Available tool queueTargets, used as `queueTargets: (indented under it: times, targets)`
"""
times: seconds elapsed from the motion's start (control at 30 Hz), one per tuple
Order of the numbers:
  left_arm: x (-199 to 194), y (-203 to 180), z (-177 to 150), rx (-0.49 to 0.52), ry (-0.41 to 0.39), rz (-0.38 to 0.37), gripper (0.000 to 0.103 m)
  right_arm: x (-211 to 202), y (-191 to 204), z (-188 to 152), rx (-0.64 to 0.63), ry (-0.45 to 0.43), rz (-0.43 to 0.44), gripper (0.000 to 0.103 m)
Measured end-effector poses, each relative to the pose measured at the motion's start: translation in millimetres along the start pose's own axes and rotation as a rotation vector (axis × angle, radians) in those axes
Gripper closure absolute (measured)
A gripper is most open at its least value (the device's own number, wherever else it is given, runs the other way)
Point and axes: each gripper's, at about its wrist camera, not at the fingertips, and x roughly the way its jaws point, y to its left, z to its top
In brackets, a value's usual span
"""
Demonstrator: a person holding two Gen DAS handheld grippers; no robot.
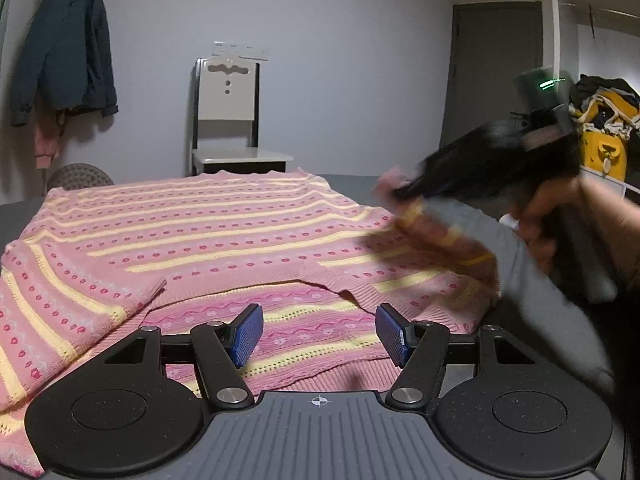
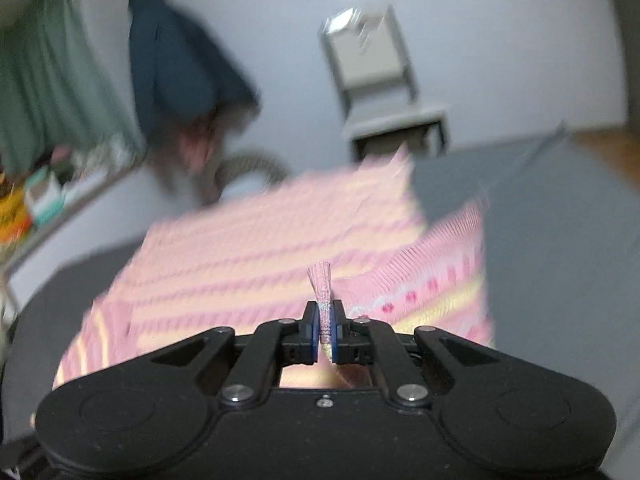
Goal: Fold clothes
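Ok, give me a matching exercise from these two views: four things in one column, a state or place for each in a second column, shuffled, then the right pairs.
Things:
1. left gripper
2. right gripper
3. dark jacket
4. chair

States or places:
A. hanging on the wall
B. shut on a pinch of pink knit
C. standing against the far wall, beyond the table
D. open, over the sweater

Pairs: 1-D, 2-B, 3-A, 4-C
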Motion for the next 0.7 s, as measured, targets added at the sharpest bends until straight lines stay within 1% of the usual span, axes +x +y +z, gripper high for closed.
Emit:
queueTargets:
  times: [0.07,0.13,0.17,0.23,0.3,0.33,0.37,0.4,0.43,0.5,0.57,0.63,0.7]
  targets:
    - [2,0,1,-0.013,0.001,-0.007,0.04,17,13,-11,-0.03,0.053,0.005,0.097]
    - [5,2,3,-0.032,0.001,-0.017,0.04,26,20,-16,-0.043,0.077,0.002,0.097]
    - [7,3,6,-0.05,0.0,-0.026,0.04,26,22,-17,-0.039,0.076,0.002,0.097]
    - [11,9,14,-0.101,-0.008,-0.049,0.04,18,20,-16,-0.01,0.048,0.018,0.097]
    - [20,19,26,-0.194,-0.011,-0.084,0.04,10,15,-12,0.018,0.005,0.04,0.097]
    - [25,24,32,-0.244,-0.011,-0.103,0.036,6,12,-9,0.036,-0.017,0.058,0.097]
    - [31,29,38,-0.297,-0.011,-0.12,0.03,6,9,-5,0.055,-0.028,0.075,0.097]
    - [38,34,44,-0.358,-0.017,-0.135,0.015,5,6,-2,0.074,-0.037,0.093,0.097]
    - [45,39,48,-0.416,-0.028,-0.15,0.009,2,4,-4,0.089,-0.039,0.106,0.097]
    - [62,45,57,-0.521,-0.037,-0.193,0.009,4,5,-7,0.09,-0.034,0.118,0.097]
    - [83,46,65,-0.584,-0.002,-0.215,0.009,5,9,-11,0.065,-0.02,0.113,0.097]
    - [107,42,71,-0.599,0.072,-0.214,0.009,6,12,-13,0.042,-0.012,0.109,0.097]
    - [129,36,74,-0.609,0.147,-0.193,0.009,7,16,-14,0.02,-0.008,0.104,0.097]
